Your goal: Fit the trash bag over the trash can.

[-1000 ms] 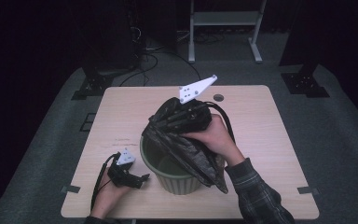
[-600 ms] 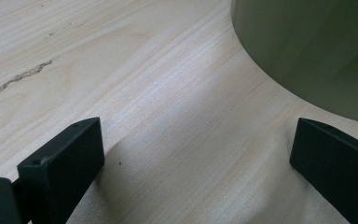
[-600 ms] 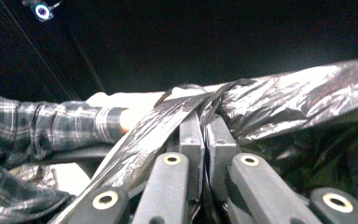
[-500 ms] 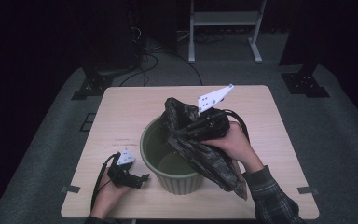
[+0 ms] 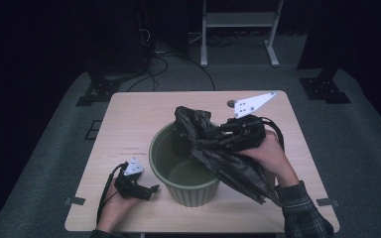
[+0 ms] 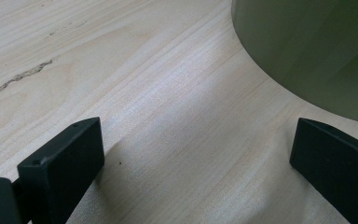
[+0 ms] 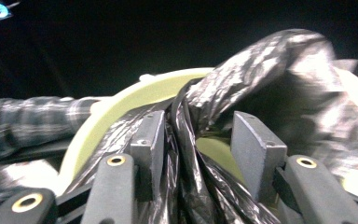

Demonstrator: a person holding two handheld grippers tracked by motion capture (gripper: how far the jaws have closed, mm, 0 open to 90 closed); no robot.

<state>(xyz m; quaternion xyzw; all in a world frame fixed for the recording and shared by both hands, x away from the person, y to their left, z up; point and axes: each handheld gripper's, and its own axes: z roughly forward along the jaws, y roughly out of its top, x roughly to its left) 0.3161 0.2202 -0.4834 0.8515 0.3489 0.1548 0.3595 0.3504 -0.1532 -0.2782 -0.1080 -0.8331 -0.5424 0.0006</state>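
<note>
A green bin (image 5: 194, 192) stands on the wooden table (image 5: 139, 114). A crumpled black plastic bag (image 5: 228, 161) lies over the bin's right rim and hangs down its outer side. My right gripper (image 5: 218, 136) is above that rim and points left. Its jaws have just been opening. In the right gripper view, folds of the bag (image 7: 261, 65) lie loose between the parted jaws of the right gripper (image 7: 198, 140), with the bin's rim (image 7: 121, 102) behind. My left gripper (image 5: 149, 190) rests open on the table left of the bin, the bin's wall (image 6: 317, 46) just ahead of the left gripper (image 6: 196, 158).
A small dark round thing (image 5: 231, 103) lies on the table near the far edge. Bare wood spreads left and behind the bin. Beyond the table, cables and a metal stand (image 5: 238, 29) are on the dark floor.
My right gripper has moved right with the bag, dragging it off the bin's mouth toward the right rim, so more of the inside shows. The left gripper stays put.
</note>
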